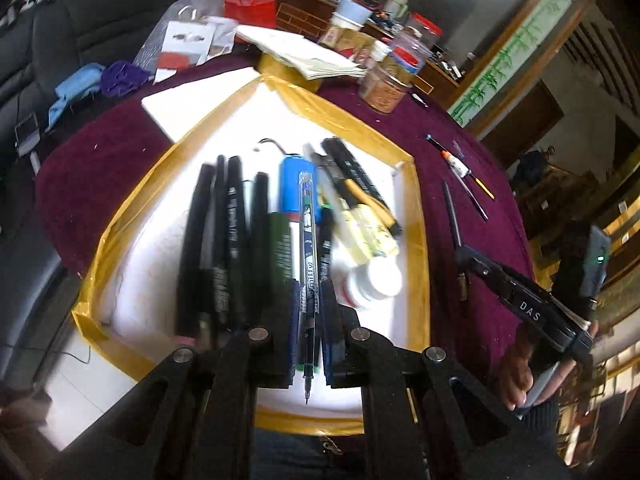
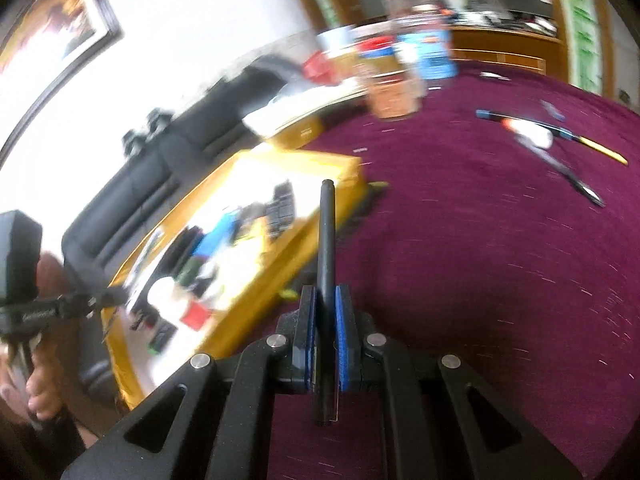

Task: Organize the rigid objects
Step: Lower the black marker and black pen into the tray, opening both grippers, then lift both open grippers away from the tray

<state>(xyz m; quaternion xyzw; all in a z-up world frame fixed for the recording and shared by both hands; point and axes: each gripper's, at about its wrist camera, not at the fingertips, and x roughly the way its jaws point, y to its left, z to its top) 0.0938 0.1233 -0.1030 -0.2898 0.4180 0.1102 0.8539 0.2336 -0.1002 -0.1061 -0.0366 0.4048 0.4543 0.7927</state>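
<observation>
In the left wrist view my left gripper (image 1: 310,300) is shut on a clear pen with a blue and green print (image 1: 307,248), held lengthwise above a white box with yellow taped edges (image 1: 132,208). Several black markers (image 1: 224,240), a blue cylinder (image 1: 294,184), a yellow marker (image 1: 368,228) and a white bottle (image 1: 374,280) lie inside the box. In the right wrist view my right gripper (image 2: 326,300) is shut on a thin black pen (image 2: 326,240), over the maroon cloth just right of the box (image 2: 320,216). The right gripper (image 1: 472,262) also shows in the left wrist view, beside the box.
On the maroon tablecloth (image 2: 480,260), loose pens and a fishing float (image 1: 460,164) lie right of the box. Jars with red lids (image 1: 390,76), a stack of papers (image 1: 304,56) and a red bag (image 1: 250,2) crowd the far side. A dark sofa (image 2: 140,184) stands beyond the table.
</observation>
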